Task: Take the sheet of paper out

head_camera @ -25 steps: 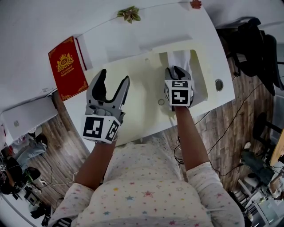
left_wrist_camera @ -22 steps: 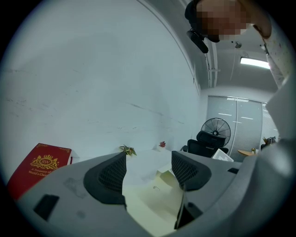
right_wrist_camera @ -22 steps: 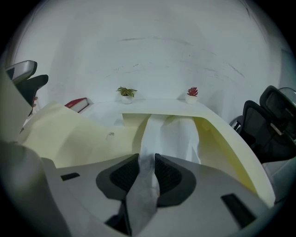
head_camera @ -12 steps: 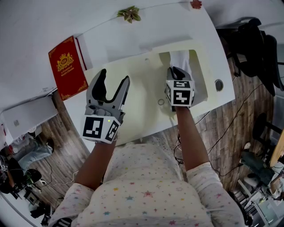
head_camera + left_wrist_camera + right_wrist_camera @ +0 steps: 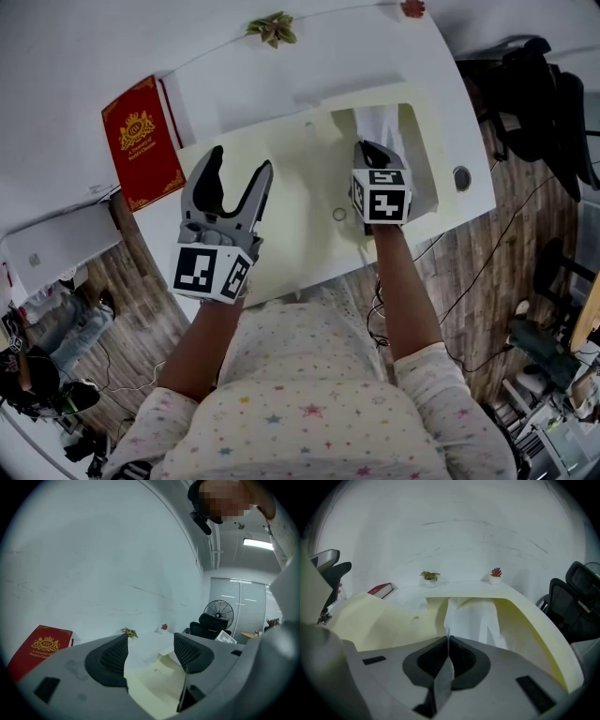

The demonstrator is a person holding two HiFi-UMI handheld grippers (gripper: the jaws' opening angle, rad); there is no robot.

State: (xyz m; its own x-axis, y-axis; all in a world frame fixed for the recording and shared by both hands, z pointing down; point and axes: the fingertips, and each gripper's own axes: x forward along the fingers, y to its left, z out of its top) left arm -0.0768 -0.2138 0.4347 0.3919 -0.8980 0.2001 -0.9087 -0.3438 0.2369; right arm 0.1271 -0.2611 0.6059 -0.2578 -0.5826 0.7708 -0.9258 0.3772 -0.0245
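Note:
A pale yellow folder (image 5: 281,178) lies open on the white table (image 5: 450,141). A crumpled white sheet of paper (image 5: 382,127) sticks out of its right-hand pocket (image 5: 529,620). My right gripper (image 5: 375,159) is shut on the near edge of the sheet (image 5: 471,616); the paper runs between its closed pads (image 5: 459,656). My left gripper (image 5: 234,183) hovers open over the folder's left half (image 5: 150,686), with nothing between its fingers (image 5: 110,658).
A red book (image 5: 142,142) lies at the table's left edge. A small green plant (image 5: 273,28) and a red plant (image 5: 413,8) stand along the far edge by the wall. A round grommet hole (image 5: 462,178) is at the right. Black office chairs (image 5: 539,94) stand right of the table.
The right gripper has drawn very slightly towards me and rightward, holding the sheet. The left gripper has stayed put.

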